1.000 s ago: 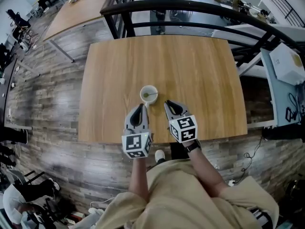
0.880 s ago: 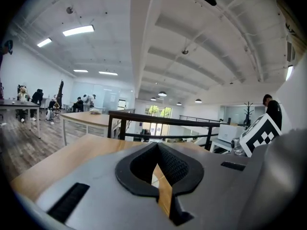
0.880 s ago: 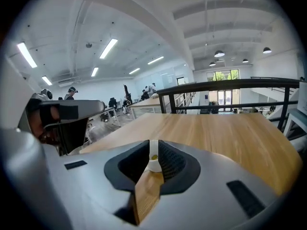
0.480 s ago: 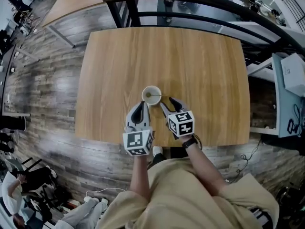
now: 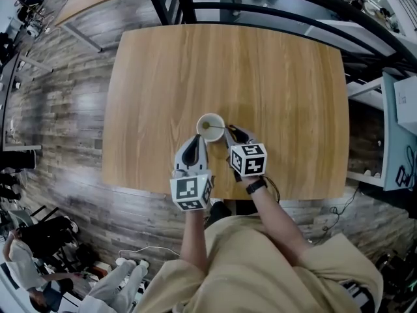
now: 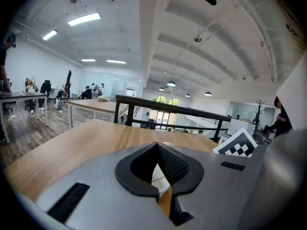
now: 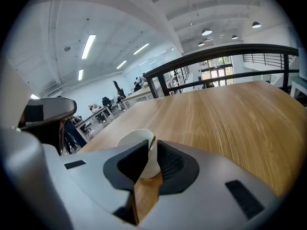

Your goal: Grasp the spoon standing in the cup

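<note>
1. Near the front edge of the desk stands the white cup. The spoon leans in it, with its handle pointing toward my right tool.
2. From the right gripper view, I see that tool's jaws closing with the spoon's handle between them. A thin gap remains, so nothing is gripped.
3. Only the top of the handle shows there. The jaws hide the cup's lower half.
4. My left tool is clenched just beside the cup, with its tips meeting and nothing between them. Its own view gives me only a sliver of cup through the gap below the tips.
5. From the head view, the marker cubes cover both hands, and the spoon's bowl is too small to make out.
</note>
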A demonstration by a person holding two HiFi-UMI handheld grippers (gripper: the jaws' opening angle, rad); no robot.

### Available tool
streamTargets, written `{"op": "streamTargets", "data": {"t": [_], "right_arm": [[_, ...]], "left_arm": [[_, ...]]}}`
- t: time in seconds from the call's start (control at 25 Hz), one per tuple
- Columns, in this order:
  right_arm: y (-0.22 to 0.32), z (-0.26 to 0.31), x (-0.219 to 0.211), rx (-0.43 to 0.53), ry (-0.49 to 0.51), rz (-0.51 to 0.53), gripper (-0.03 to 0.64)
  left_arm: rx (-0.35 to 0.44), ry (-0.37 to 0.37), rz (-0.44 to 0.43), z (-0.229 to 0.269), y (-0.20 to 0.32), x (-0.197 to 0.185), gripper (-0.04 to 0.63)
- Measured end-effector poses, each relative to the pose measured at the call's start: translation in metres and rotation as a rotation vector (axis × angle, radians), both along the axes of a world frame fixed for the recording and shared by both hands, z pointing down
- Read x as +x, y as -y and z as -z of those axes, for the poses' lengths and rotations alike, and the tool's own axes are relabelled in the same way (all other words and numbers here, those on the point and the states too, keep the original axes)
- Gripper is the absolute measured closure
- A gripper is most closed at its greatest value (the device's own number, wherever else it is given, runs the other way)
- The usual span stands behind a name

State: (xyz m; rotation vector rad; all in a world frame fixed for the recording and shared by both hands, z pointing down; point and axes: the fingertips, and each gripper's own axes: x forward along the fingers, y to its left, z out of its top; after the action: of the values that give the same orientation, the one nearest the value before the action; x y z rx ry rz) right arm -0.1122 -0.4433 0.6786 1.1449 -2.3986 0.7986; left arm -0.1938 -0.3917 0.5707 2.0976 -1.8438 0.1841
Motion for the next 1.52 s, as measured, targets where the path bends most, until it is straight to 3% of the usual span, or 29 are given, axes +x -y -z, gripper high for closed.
{"op": "streamTargets", "data": {"t": [0.12,0.6,0.92,1.52], "right_arm": [[0.0,0.004,0.0,0.012,0.015,0.002,0.592],[-0.012,0.054,0.006,0.144,0.025,0.029,0.6],[-0.041,0.111,0.004,0.263,0.027,0.049,0.6],[-0.09,0.239,0.04,0.53,0.087,-0.054,0.6]], "left_arm": [[-0.002,0.005,0.002,-0.001,-0.001,0.0,0.59],[0.042,0.029,0.018,0.022,-0.025,-0.002,0.591],[0.117,0.052,0.015,0.065,-0.048,-0.003,0.591],[0.29,0.124,-0.048,0.153,-0.093,0.009,0.591]]}}
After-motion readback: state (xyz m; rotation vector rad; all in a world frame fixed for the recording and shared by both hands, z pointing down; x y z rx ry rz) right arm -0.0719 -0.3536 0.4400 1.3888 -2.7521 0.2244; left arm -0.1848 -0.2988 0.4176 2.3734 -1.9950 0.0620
